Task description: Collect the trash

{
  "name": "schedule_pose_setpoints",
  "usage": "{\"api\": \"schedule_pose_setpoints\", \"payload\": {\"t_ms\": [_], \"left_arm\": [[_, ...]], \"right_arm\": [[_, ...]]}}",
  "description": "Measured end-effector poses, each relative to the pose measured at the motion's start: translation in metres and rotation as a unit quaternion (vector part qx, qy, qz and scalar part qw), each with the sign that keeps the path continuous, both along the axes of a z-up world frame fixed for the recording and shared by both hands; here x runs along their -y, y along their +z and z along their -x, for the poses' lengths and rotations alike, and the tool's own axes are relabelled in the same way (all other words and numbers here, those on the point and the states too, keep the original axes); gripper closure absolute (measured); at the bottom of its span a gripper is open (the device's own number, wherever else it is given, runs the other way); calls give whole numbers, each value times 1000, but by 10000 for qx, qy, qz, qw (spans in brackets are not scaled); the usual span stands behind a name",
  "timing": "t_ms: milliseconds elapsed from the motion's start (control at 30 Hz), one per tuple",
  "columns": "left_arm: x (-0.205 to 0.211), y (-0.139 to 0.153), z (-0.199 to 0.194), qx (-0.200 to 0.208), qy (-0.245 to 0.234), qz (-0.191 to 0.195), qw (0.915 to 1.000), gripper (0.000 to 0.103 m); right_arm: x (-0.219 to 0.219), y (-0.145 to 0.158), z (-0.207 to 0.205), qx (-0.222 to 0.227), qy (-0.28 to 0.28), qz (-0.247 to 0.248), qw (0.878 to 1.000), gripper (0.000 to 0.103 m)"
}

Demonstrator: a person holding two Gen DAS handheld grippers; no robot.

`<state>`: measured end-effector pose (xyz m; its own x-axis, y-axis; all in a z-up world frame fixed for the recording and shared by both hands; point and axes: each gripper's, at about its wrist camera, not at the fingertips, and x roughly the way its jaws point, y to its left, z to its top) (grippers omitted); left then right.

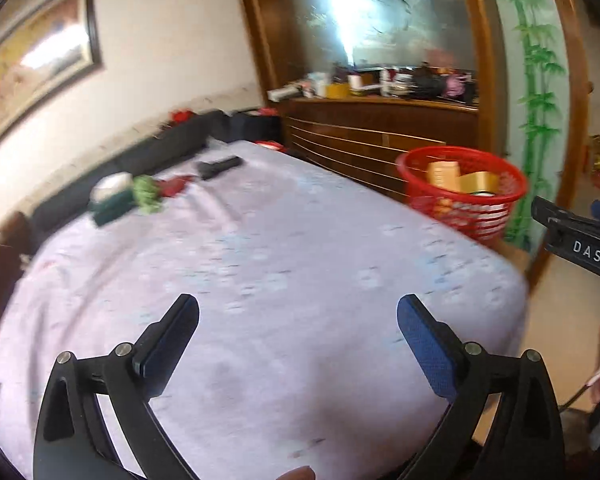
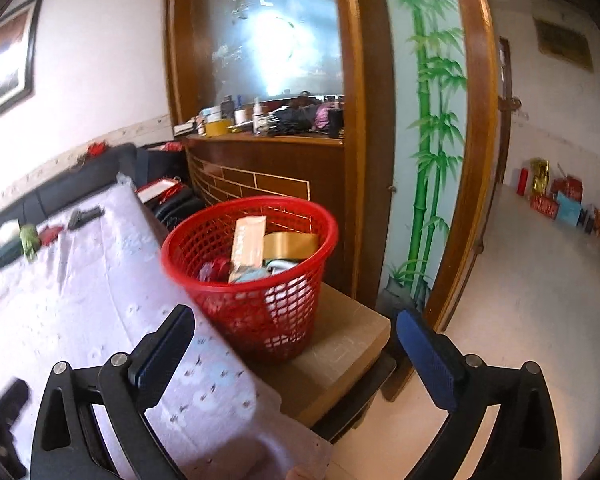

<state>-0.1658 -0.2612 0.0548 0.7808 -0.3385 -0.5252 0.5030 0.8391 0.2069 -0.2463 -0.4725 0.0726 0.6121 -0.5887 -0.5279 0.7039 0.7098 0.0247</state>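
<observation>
A red mesh basket stands on a low wooden stool beside the table and holds a tan box, a gold tape roll and other scraps. It also shows in the left wrist view. My left gripper is open and empty above the lilac tablecloth. My right gripper is open and empty, just in front of the basket. At the table's far end lie a green crumpled scrap, a red wrapper, a dark green box with a white lid and a black remote.
A wooden sideboard with bottles and clutter stands behind the basket. A dark sofa runs along the wall past the table. A bamboo-painted panel and doorway stand at right, with boxes on the floor beyond.
</observation>
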Motion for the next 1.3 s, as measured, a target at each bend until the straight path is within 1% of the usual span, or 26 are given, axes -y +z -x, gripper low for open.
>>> {"api": "schedule_pose_setpoints", "payload": {"t_ms": [67,100,233,333,400,600,733,867,1300], "left_arm": [[-10,-3,4,142,157,0,9998,4],[-15,-5,4,126,220,25,9997,4],[-30,-8,3,16,356,120,9993,4],[-38,-7,1,134,563,61,9983,4],[-44,-8,0,179,689,47,9975,4],[-52,-15,-11,-129,766,167,9968,4],[-52,-17,-12,-301,665,292,9969,4],[-49,-18,-12,-455,539,377,9968,4],[-48,-19,-15,-471,587,416,9963,4]], "right_arm": [[-12,-5,-7,-159,137,67,9998,1],[-17,-6,-8,-189,202,95,9996,1],[-42,-9,-15,-320,396,537,9973,1],[-59,-10,-18,-341,519,777,9950,1],[-67,-10,-18,-290,628,850,9940,1],[-94,-7,-22,-163,938,1182,9884,0],[-96,-8,-24,-223,978,1240,9872,0],[-92,-9,-23,-204,934,1157,9887,1],[-87,-7,-24,-199,871,1094,9900,1]]}}
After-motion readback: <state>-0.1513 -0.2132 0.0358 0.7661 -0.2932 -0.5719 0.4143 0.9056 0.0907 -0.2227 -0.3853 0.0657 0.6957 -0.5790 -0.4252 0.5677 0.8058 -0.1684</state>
